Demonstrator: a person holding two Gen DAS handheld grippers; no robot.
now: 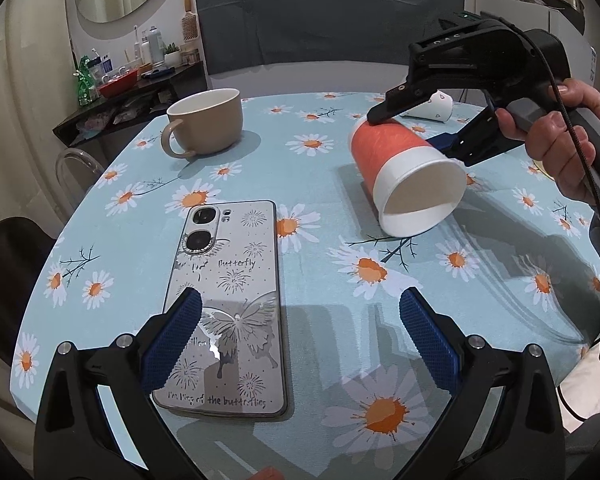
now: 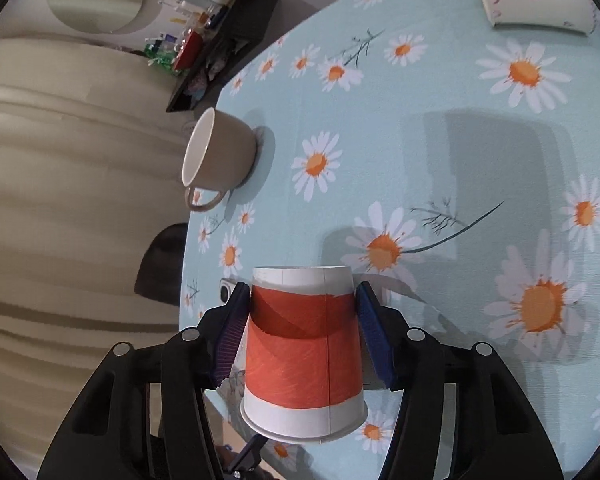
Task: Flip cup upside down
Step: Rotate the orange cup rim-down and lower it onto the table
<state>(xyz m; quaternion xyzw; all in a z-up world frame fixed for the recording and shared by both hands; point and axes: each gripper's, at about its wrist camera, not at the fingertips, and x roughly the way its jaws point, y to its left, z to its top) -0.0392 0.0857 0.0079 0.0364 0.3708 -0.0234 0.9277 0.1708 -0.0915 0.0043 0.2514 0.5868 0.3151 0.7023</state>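
An orange and white paper cup (image 1: 404, 172) is held tilted on its side above the daisy tablecloth, its open mouth facing my left camera. My right gripper (image 1: 416, 132) is shut on the cup, one finger on each side of its orange wall. In the right wrist view the cup (image 2: 304, 352) sits between the blue pads (image 2: 232, 340), rim toward the camera, and my right gripper (image 2: 302, 300) clamps it. My left gripper (image 1: 300, 312) is open and empty, low over the table's near edge, above a phone.
A phone (image 1: 228, 304) in a butterfly case lies face down under my left gripper. A beige mug (image 1: 208, 120) stands at the far left, also in the right wrist view (image 2: 220, 156). A white patterned paper cup (image 1: 432, 106) lies on its side behind the right gripper.
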